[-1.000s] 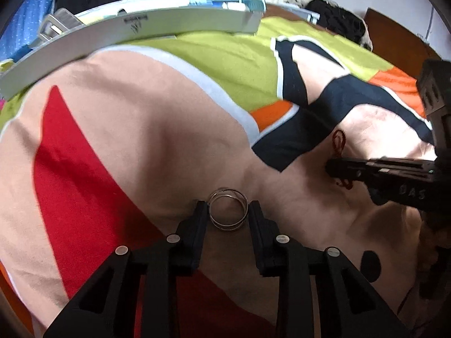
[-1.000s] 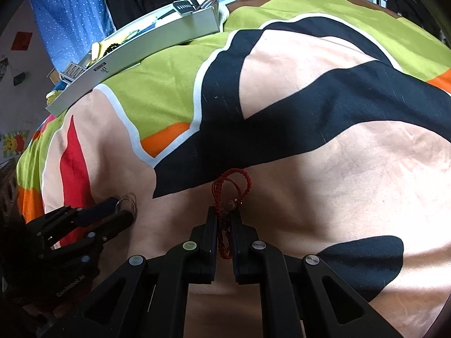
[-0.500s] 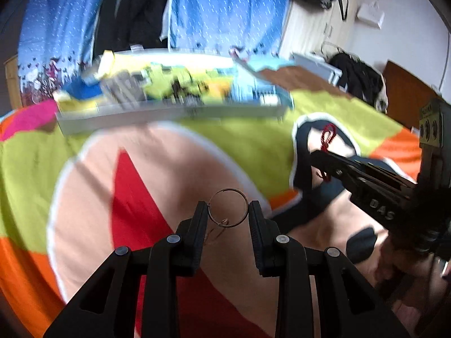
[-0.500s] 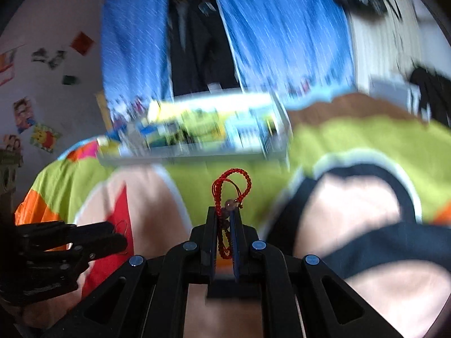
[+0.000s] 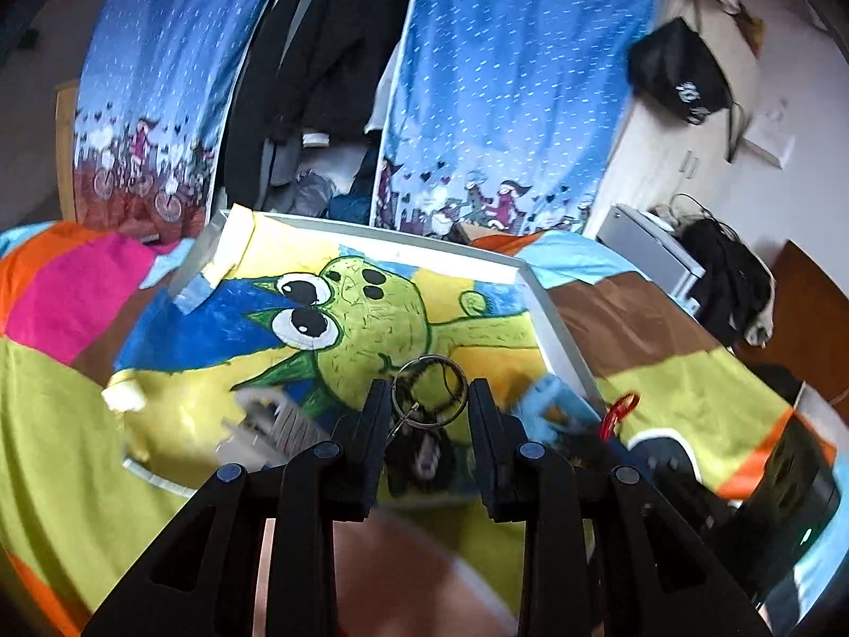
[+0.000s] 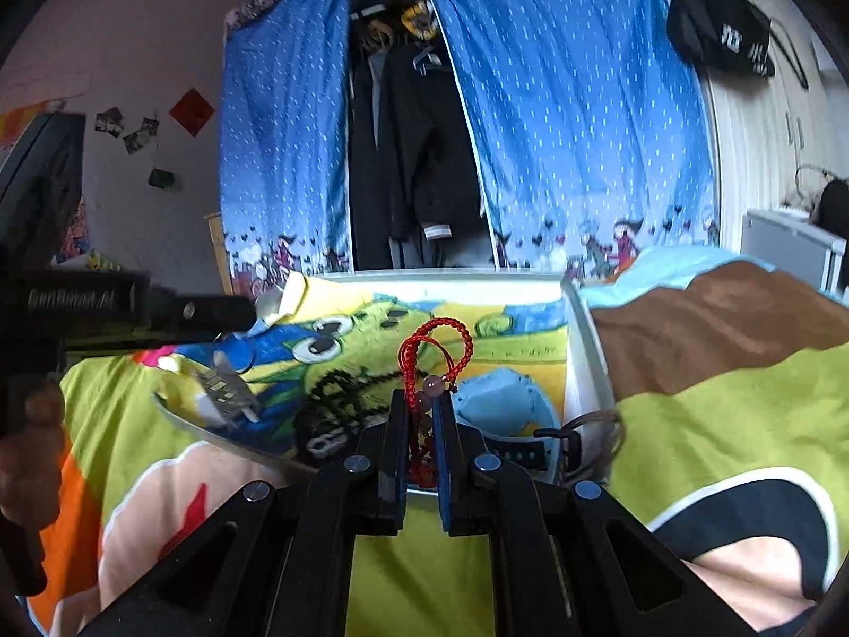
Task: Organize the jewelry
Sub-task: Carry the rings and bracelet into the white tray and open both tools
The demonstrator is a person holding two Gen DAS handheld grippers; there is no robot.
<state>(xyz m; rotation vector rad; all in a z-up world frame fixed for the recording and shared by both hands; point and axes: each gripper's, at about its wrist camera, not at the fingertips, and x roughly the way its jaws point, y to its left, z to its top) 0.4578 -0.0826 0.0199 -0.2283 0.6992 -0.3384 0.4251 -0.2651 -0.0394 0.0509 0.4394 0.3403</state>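
The left tongs (image 5: 429, 407) hold the metal rings (image 5: 429, 392) and the right tongs (image 6: 420, 427) pinch the red bracelet (image 6: 436, 353) above the tray (image 5: 552, 318), so a loose grip could drop either one onto the bed (image 6: 716, 424).

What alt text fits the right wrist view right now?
The right gripper pinches a red cord bracelet, its loop upright above a white tray lined with a green cartoon drawing. The left gripper reaches in from the left.

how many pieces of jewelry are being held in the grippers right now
2. A silver ring sits between the left gripper fingers; a red cord bracelet is pinched in the right gripper. More pieces lie in the tray.
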